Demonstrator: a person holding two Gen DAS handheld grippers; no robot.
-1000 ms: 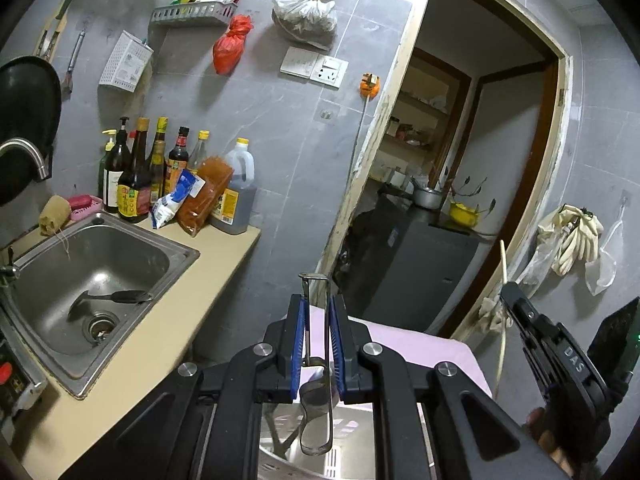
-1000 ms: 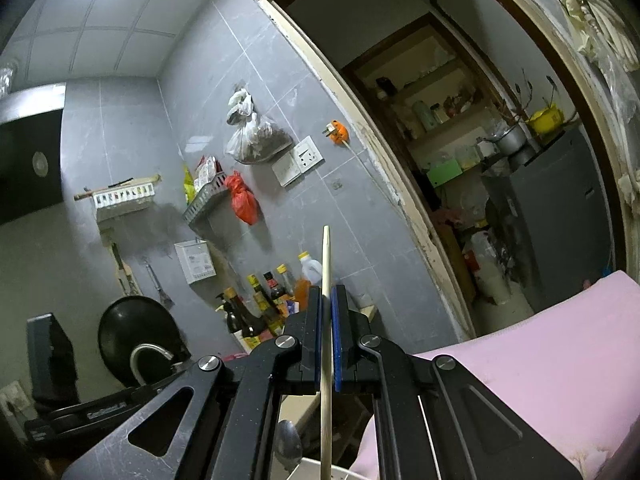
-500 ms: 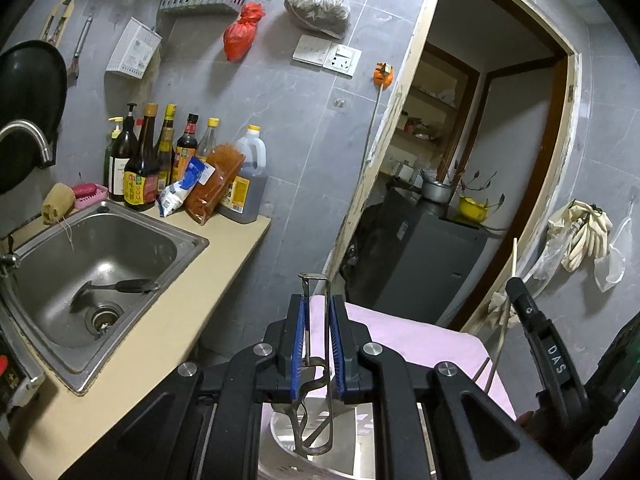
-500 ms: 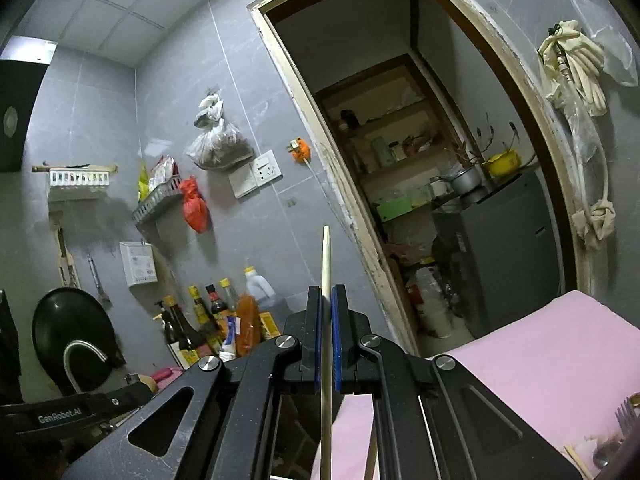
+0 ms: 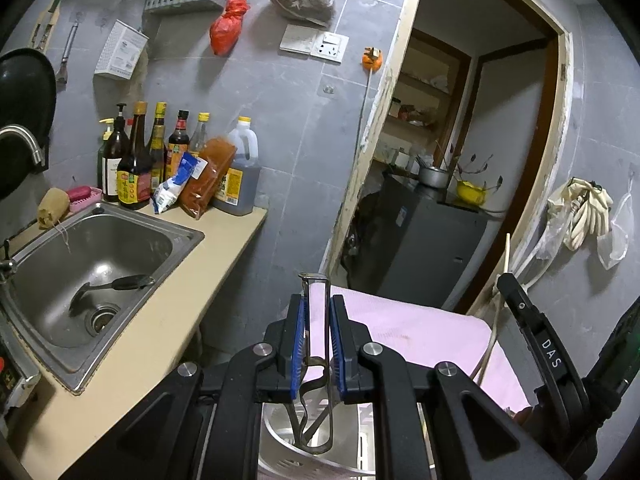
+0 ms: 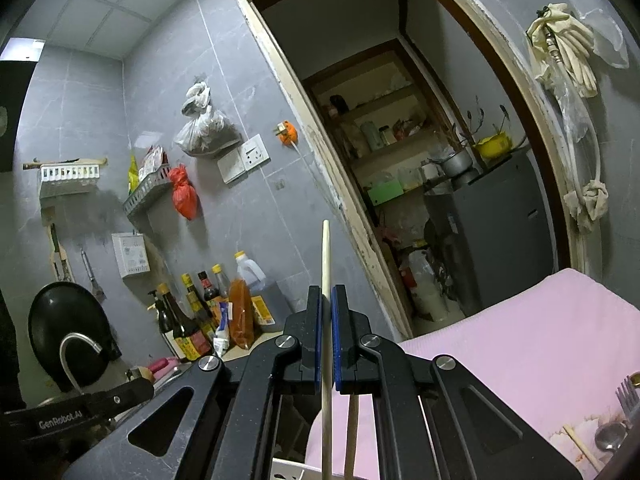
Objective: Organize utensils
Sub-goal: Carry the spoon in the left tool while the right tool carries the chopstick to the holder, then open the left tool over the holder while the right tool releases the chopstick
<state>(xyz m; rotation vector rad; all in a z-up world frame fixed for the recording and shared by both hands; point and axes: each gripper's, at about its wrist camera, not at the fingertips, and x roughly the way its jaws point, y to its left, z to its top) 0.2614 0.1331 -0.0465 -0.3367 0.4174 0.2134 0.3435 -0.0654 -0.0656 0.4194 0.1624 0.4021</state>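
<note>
My left gripper (image 5: 317, 304) is shut on a metal peeler (image 5: 316, 364) with a wire loop handle, held upright with its lower end inside a white utensil holder (image 5: 280, 440) on the pink mat (image 5: 420, 332). My right gripper (image 6: 327, 300) is shut on a pale wooden chopstick (image 6: 326, 256), held upright; a second chopstick (image 6: 351, 436) hangs below the fingers. In the left wrist view the right gripper (image 5: 505, 278) is at the right, with the chopstick (image 5: 507, 252) sticking up. A fork (image 6: 627, 394) and a spoon (image 6: 608, 438) lie on the mat at the lower right.
A steel sink (image 5: 92, 264) with a dark ladle (image 5: 116, 284) is set in the beige counter (image 5: 168, 320) at left. Sauce bottles (image 5: 160, 160) line the tiled wall. A doorway (image 5: 452, 152) opens to a dark fridge (image 5: 420, 248). A black wok (image 6: 68, 328) hangs at left.
The left gripper has lowered the peeler further into the white holder. The right gripper has tilted down and swung right, so that the mat with the fork and spoon shows.
</note>
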